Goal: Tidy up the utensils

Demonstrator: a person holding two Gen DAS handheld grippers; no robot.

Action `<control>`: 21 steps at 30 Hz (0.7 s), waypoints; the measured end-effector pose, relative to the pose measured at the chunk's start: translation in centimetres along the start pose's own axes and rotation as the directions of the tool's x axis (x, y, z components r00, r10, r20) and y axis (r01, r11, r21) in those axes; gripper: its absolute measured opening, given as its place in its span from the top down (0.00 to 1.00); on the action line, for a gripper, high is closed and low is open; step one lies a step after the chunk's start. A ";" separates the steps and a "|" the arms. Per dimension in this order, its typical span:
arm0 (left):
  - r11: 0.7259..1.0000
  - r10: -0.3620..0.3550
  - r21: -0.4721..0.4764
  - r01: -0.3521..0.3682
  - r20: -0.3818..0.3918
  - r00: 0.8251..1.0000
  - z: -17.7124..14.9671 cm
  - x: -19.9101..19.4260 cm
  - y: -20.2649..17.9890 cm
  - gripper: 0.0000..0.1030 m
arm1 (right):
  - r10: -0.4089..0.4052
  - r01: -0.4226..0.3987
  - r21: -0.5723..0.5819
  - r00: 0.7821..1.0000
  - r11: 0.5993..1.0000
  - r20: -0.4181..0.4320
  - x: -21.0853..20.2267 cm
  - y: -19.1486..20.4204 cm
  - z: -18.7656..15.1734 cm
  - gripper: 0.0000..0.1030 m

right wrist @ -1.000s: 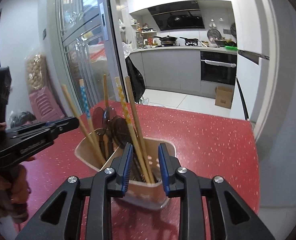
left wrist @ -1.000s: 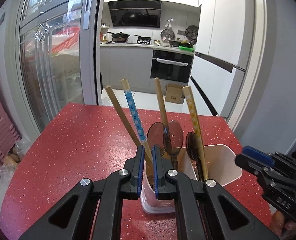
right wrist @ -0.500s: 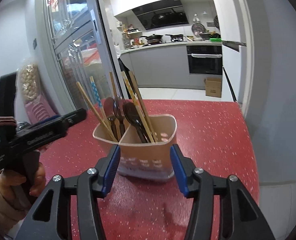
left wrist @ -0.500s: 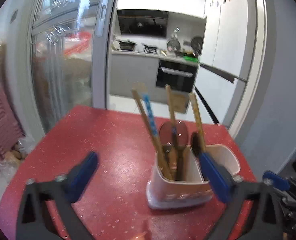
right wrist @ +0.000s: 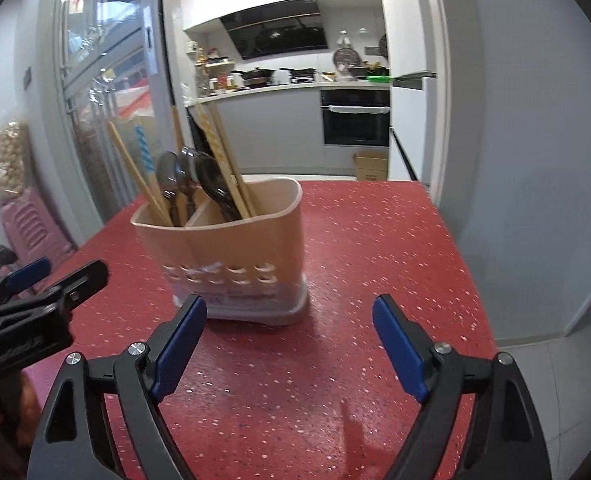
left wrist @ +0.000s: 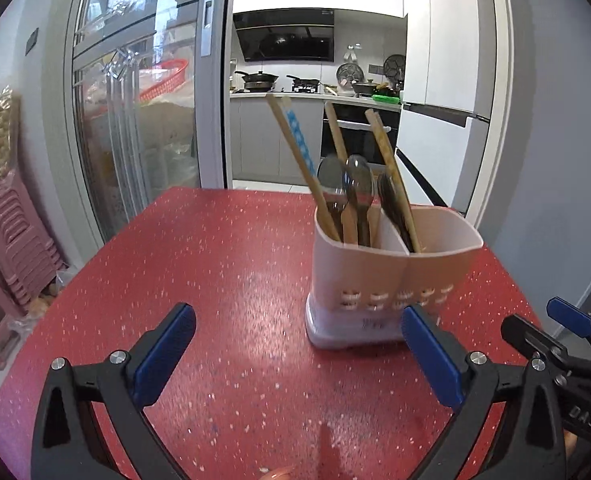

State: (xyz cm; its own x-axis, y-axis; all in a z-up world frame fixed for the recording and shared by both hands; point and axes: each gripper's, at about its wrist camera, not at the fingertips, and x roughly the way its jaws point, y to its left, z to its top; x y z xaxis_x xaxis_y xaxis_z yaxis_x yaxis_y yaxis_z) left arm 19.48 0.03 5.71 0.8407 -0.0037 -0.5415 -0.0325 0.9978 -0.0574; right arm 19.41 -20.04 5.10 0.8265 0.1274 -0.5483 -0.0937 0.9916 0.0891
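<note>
A beige two-compartment utensil holder (left wrist: 391, 276) (right wrist: 231, 256) stands upright on the red speckled table (left wrist: 223, 264) (right wrist: 375, 248). Several chopsticks (left wrist: 295, 160) (right wrist: 223, 160) and dark spoons (left wrist: 357, 184) (right wrist: 211, 178) stand in it, handles and bowls sticking up. My left gripper (left wrist: 295, 348) is open wide and empty, a little in front and left of the holder. My right gripper (right wrist: 289, 338) is open wide and empty, just in front of the holder's base. Each gripper shows at the edge of the other's view.
The table's right edge (right wrist: 475, 280) drops to a tiled floor by a grey wall. Stacked pink stools (left wrist: 11, 248) stand left of the table. A glass sliding door (left wrist: 135, 120) and a kitchen (left wrist: 315, 92) lie behind.
Both grippers have opened from nearly shut at the utensils in the holder and have pulled back toward the near table edge. The utensils stay standing in the holder.
</note>
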 end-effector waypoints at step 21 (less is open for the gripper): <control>1.000 0.010 -0.012 -0.010 -0.002 1.000 -2.8 -0.7 0.2 0.00 | -0.095 0.096 -0.022 0.994 0.995 0.057 0.1 -0.2 -1.4 0.15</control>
State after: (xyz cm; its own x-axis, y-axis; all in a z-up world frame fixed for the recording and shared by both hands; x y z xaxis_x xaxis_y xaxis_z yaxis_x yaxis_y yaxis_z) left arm 17.38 0.10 3.70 0.8393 0.0060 -0.5437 -0.0472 0.9970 -0.0618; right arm 18.73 -20.22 3.88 0.8619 0.0312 -0.5062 -0.0261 0.9995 0.0172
